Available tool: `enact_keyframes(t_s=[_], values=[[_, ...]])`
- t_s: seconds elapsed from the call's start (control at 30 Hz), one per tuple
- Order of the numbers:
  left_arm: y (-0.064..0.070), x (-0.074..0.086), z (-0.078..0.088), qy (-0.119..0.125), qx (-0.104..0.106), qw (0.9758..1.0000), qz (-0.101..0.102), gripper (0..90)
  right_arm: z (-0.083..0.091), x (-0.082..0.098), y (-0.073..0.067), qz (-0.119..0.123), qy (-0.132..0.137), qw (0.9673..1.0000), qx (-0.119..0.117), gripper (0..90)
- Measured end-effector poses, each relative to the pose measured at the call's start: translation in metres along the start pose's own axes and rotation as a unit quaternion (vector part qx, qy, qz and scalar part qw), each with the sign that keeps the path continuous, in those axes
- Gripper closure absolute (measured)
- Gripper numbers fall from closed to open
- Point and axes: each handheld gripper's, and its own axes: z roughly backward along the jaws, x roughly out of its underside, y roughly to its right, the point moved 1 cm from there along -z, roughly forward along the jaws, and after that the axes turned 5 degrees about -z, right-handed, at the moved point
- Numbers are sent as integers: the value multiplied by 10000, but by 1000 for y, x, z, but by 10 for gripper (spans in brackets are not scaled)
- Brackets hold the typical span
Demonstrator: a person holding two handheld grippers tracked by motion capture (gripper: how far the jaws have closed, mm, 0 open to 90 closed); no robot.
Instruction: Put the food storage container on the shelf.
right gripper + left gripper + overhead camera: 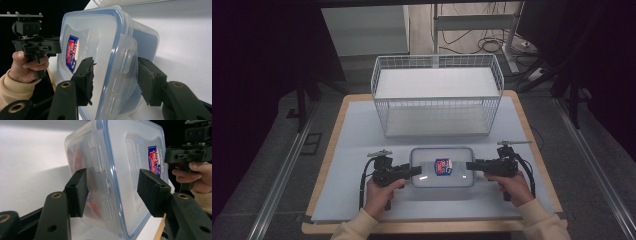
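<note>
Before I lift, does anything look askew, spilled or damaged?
Nothing stands out. The clear plastic container with the blue-rimmed lid sits flat and square on the table, lid on, with the left gripper and right gripper at its two ends.

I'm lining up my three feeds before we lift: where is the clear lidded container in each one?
High view: the container sits low centre on the table, between the left gripper and right gripper, in front of the wire basket.
Left gripper view: it rises at centre, its short end between the jaws.
Right gripper view: centre, short end between the jaws.
Shared landmark: the lid's red-and-blue sticker.
</note>
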Motion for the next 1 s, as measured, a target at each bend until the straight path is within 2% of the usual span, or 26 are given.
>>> enact_keyframes(t_s=[0.3, 0.53, 0.77, 1.0], values=[[5, 3, 2, 67, -97, 9998, -136, 435, 2, 4, -4, 75, 107, 9999, 18, 503], [7, 4, 4, 74, -78, 9998, -173, 446, 4, 6, -6, 119, 131, 9998, 8, 509], [10, 3, 7, 145, -162, 9995, -251, 462, 6, 6, -12, 332, 190, 9993, 43, 517], [12, 2, 11, 234, -166, 9992, -273, 462, 7, 6, -13, 301, 249, 9992, -34, 523]])
